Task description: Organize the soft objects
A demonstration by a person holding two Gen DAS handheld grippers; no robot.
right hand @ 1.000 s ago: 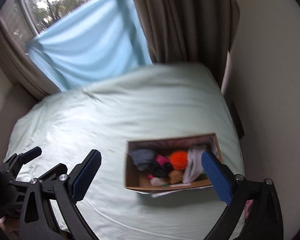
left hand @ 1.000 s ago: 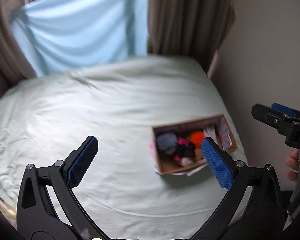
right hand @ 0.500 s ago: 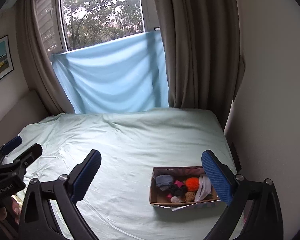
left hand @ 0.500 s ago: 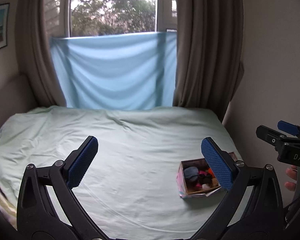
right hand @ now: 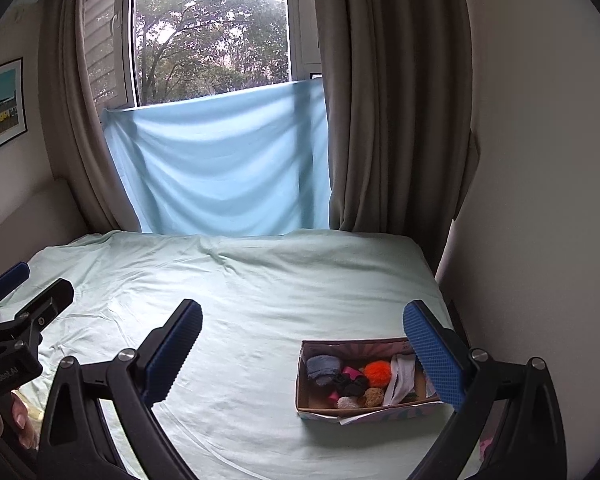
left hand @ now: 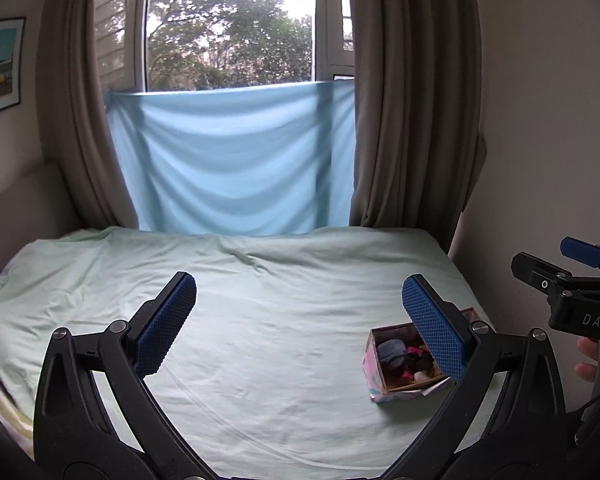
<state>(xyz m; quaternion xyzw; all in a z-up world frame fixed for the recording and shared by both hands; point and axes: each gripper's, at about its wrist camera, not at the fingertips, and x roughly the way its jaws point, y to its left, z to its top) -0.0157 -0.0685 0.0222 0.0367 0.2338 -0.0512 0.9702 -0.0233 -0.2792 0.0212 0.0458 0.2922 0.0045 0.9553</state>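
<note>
A small cardboard box (right hand: 305,384) sits on the pale green bed, near its right side. It holds several soft items: a grey-blue sock bundle (right hand: 323,367), an orange pompom (right hand: 377,373), black and pink pieces, a tan ball and a white cloth (right hand: 400,376). The same box (left hand: 374,368) shows in the left wrist view, partly behind my right finger pad. My left gripper (left hand: 300,328) hangs open above the bed, holding nothing. My right gripper (right hand: 304,354) is open too, held high and back from the box.
The bed sheet (right hand: 240,280) spreads wide to the left of the box. A light blue cloth (right hand: 220,160) hangs over the window, flanked by brown curtains (right hand: 396,100). A wall (right hand: 540,160) runs along the bed's right edge.
Both grippers have lifted and tilted up from looking down at the box. The window and curtains now fill the upper view. The box looks smaller and lower.
</note>
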